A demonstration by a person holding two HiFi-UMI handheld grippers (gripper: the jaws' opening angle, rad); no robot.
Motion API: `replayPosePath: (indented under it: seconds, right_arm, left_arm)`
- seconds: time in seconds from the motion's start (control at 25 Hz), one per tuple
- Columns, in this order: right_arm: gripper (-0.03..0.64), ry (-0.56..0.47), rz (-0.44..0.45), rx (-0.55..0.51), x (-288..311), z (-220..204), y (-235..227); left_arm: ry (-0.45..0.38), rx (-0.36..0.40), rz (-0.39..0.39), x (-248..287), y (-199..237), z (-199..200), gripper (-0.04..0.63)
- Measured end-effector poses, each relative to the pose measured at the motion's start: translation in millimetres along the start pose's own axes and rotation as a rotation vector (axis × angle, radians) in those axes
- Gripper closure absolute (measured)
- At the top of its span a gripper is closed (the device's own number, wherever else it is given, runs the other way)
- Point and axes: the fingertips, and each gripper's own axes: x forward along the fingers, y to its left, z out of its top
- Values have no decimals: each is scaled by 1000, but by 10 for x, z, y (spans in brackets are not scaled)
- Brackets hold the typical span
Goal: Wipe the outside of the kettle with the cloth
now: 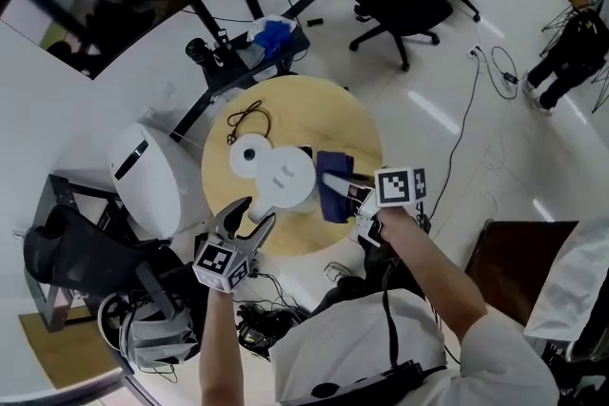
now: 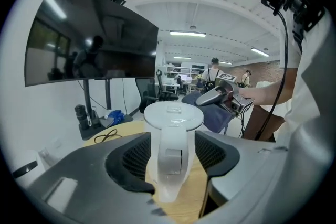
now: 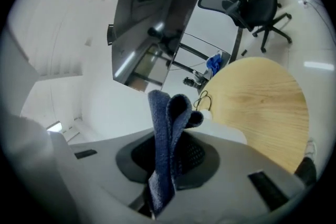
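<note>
A round wooden surface (image 1: 314,109) carries the white kettle (image 1: 285,174), which stands upright toward the edge nearest the person. Everything else sits around that kettle.

The left gripper (image 1: 255,214) comes at the kettle from the person's side, pointing slightly down. In the left gripper view its fingers (image 2: 126,157) stand apart on either side of the kettle's handle (image 2: 170,157). The handle sits between them, and a thin gap seems to remain at each pad, though the wide-angle view makes that hard to be sure of.

The right gripper (image 1: 333,181) is just beside the kettle's right side, at about lid height, with its marker cube (image 1: 400,187) farther out from the kettle. Its fingers are clenched on the dark blue cloth (image 3: 168,134). The cloth is folded, with its looped folds sticking out past the fingertips and its body hanging next to the kettle wall.

Behind the kettle, on its far left and close against it, lies the round white kettle base (image 1: 249,155). A loop of dark cord (image 1: 247,121) lies just beyond the base.
</note>
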Motion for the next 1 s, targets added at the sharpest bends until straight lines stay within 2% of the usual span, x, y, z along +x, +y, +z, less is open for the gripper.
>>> replayPosePath:
  seconds: [0.16, 0.28, 0.56, 0.8, 0.88, 1.0]
  right_arm:
    - [549, 1, -42, -115, 0, 25, 61]
    - [549, 10, -57, -104, 47, -16, -88]
    - [549, 18, -188, 83, 211, -340, -1039]
    - [549, -1, -317, 270, 330, -679, -1855]
    - [549, 7, -355, 312, 350, -797, -2066]
    - [549, 2, -359, 326, 371, -828, -2158]
  left_arm:
    - [-1, 11, -28, 60, -28, 7, 406]
    - [-11, -8, -46, 54, -23, -4, 416]
    - [28, -1, -54, 64, -78, 23, 417]
    - [35, -22, -13, 60, -125, 44, 417]
    - [35, -31, -10, 60, -136, 39, 417]
    - [36, -33, -7, 80, -122, 23, 417]
